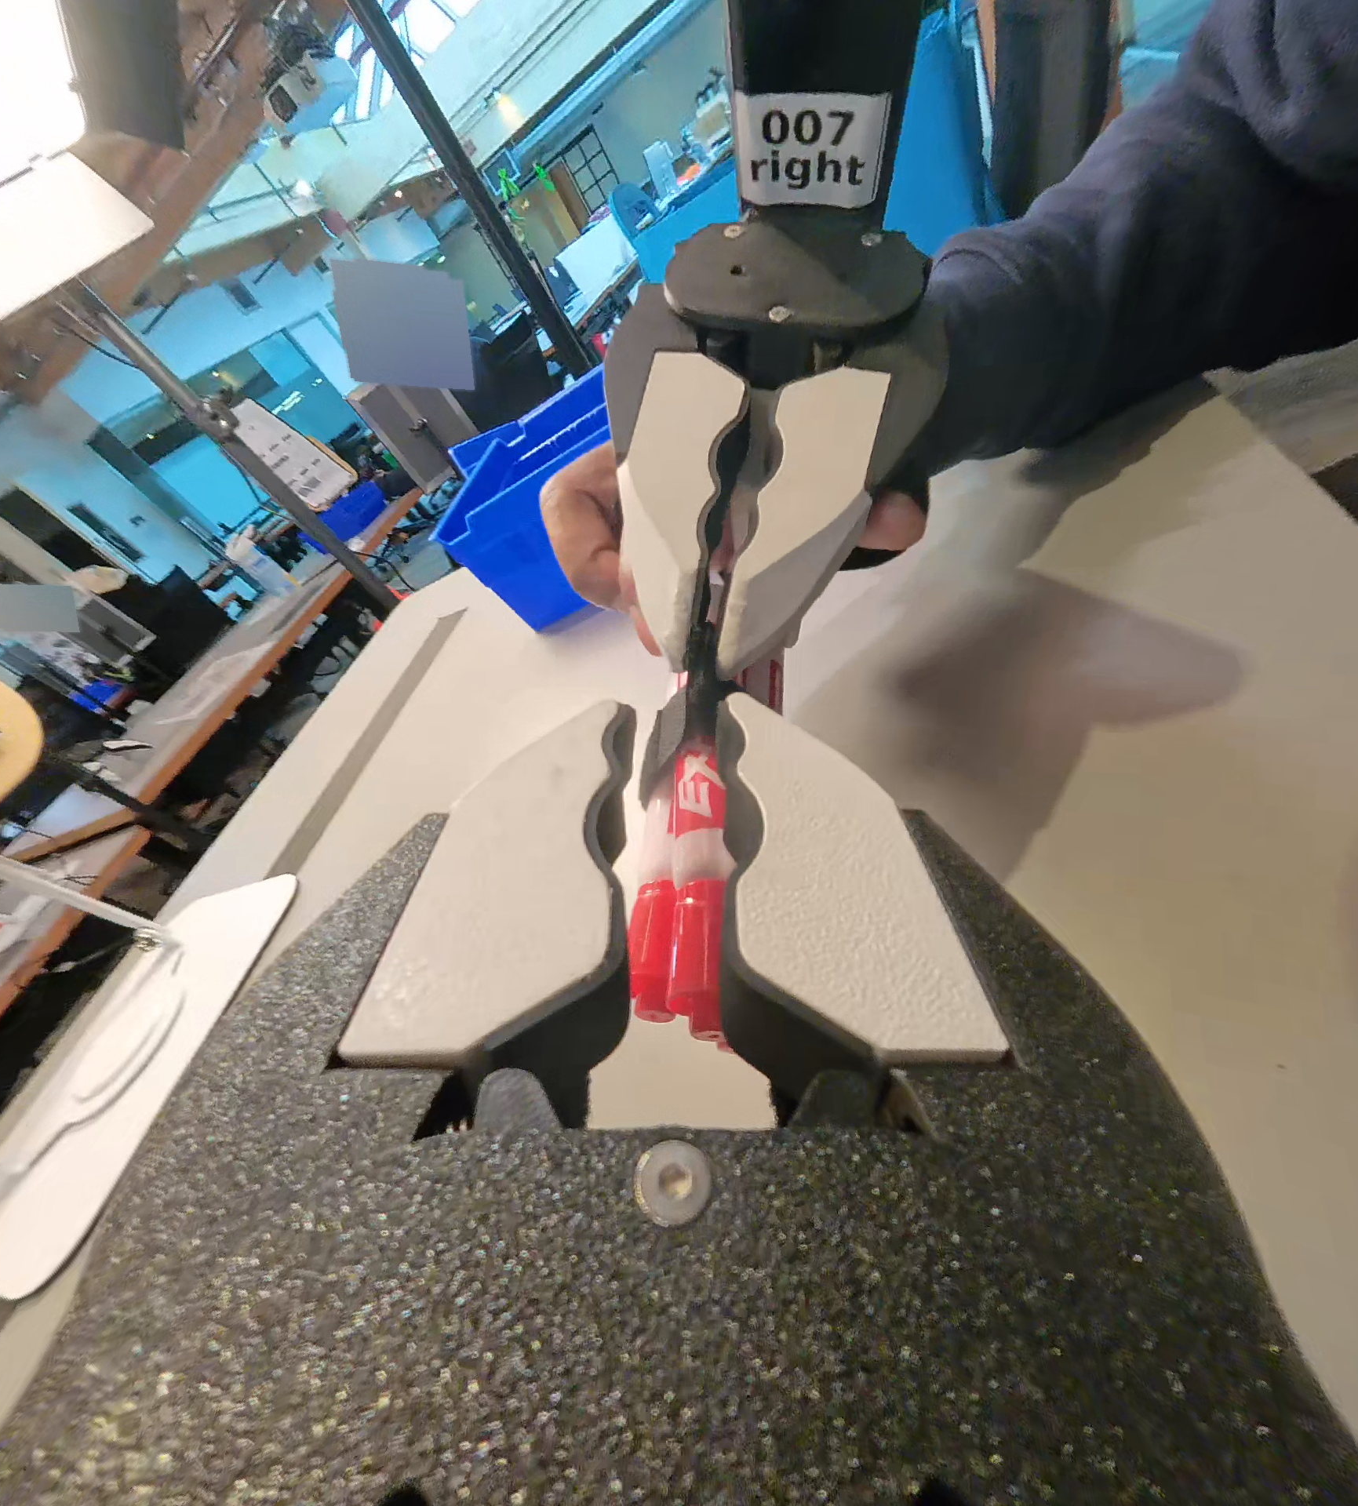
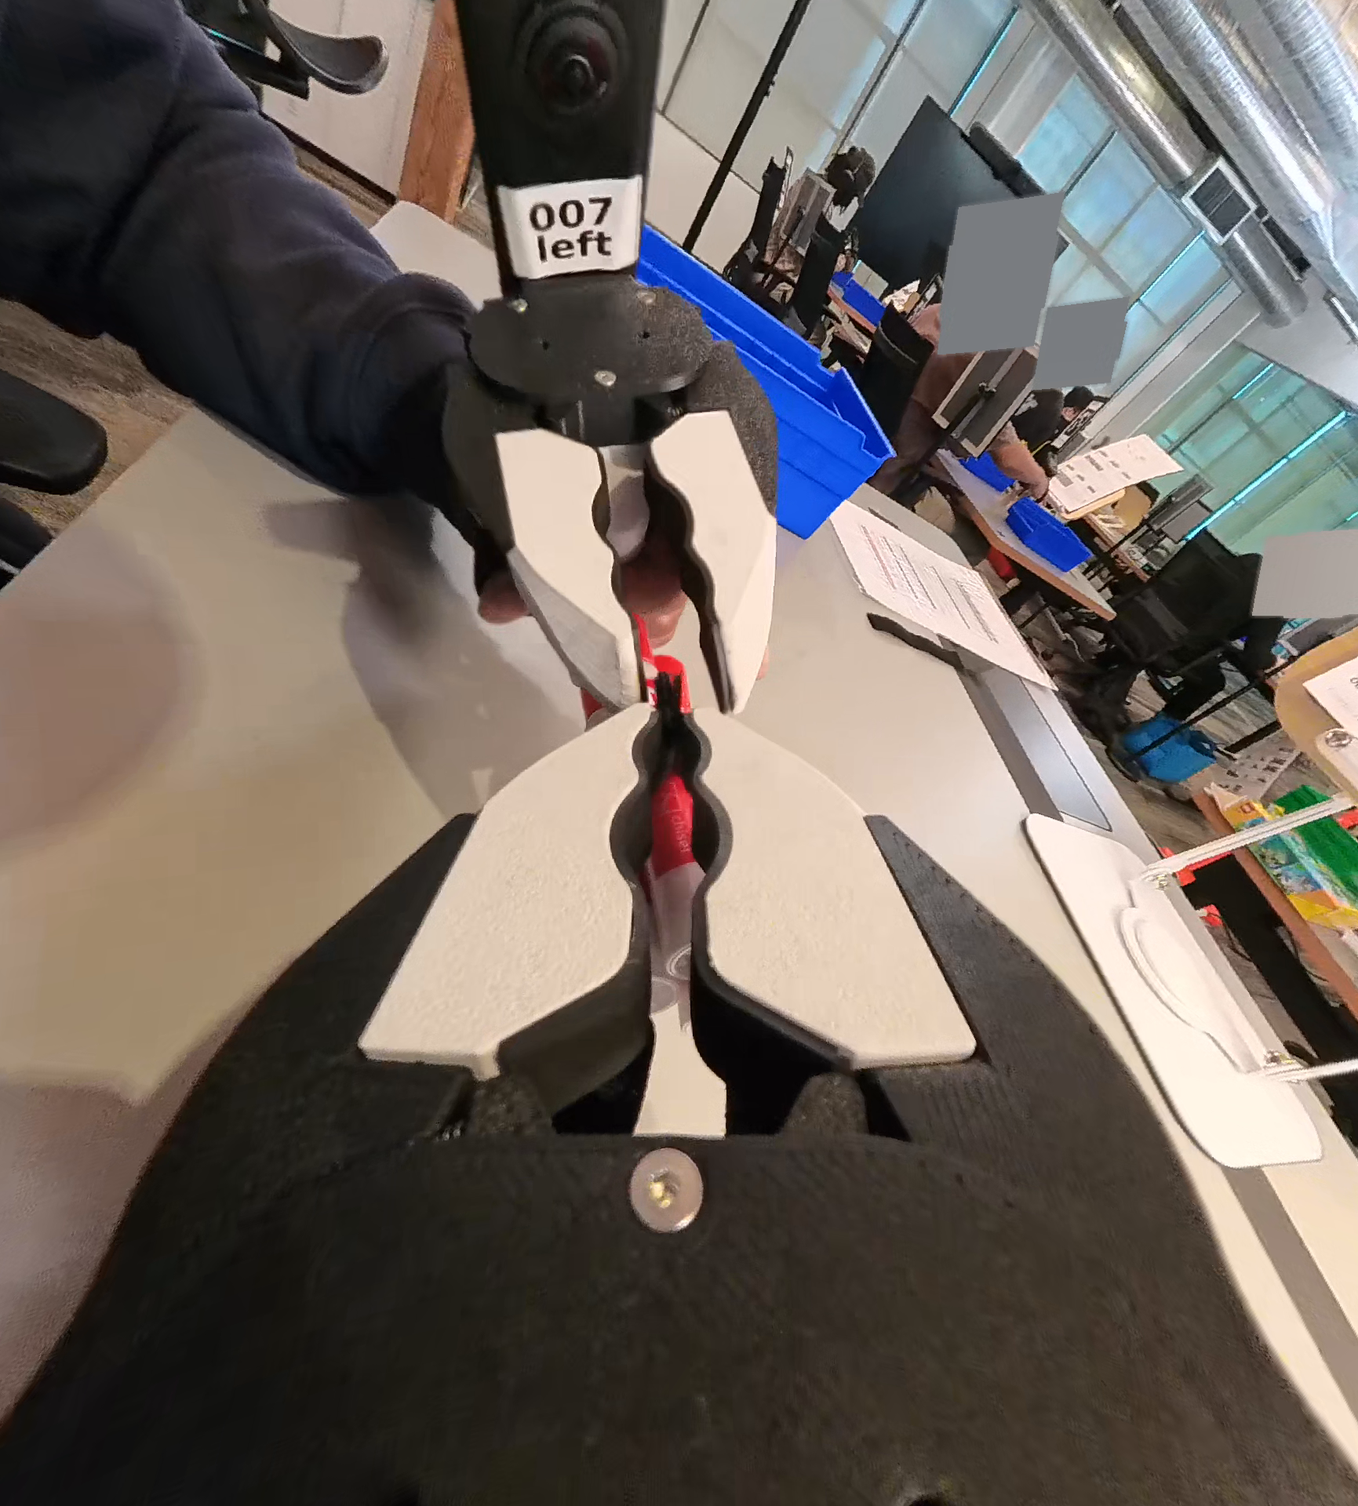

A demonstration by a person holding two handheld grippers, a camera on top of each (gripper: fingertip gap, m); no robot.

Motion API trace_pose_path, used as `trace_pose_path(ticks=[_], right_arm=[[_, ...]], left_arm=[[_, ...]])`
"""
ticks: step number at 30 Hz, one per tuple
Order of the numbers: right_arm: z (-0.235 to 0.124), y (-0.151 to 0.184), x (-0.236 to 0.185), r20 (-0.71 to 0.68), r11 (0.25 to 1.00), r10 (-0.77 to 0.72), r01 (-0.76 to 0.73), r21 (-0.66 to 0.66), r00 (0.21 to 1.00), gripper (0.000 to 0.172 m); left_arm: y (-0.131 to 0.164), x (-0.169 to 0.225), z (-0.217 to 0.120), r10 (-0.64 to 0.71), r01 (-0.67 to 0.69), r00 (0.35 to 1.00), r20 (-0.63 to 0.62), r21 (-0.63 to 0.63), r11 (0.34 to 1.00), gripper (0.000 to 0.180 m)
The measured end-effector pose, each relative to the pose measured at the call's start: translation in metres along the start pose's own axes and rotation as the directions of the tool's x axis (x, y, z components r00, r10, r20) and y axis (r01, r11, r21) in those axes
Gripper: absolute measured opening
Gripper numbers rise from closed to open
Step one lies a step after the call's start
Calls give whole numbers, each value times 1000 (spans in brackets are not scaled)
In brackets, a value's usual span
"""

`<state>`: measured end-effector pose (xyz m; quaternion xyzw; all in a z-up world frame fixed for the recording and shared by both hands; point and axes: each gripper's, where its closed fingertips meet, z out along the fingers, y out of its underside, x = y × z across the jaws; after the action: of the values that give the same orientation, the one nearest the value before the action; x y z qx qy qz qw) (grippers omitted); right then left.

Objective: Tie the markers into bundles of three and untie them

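A bundle of red markers with white barrels lies under my left gripper and shows through the gap between its fingers. A black tie runs from the bundle up into my right gripper, whose tips are shut on it. In the right wrist view my right gripper pinches the black tie just above the red markers. The left gripper faces it with its tips apart on either side of the tie and not pressing on it.
Both grippers work over a pale grey table. Blue bins stand at its far edge and also show in the left wrist view. A printed sheet and a loose black tie lie to the right. Dark sleeves reach in. The tips of both grippers are at nearly the same place.
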<state>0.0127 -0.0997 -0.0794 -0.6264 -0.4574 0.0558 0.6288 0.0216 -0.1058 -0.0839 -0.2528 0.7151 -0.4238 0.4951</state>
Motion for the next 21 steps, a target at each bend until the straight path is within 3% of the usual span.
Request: trace_pose_path(ticks=[14,21], right_arm=[[-1,0,-4,25,999,46,-46,26,999,3],[-2,-2,-6,37,998,54,-56,42,998,4]], left_arm=[[3,7,3,-114,110,991,-75,-44,993,20],[3,10,3,-156,150,983,-98,-67,986,5]])
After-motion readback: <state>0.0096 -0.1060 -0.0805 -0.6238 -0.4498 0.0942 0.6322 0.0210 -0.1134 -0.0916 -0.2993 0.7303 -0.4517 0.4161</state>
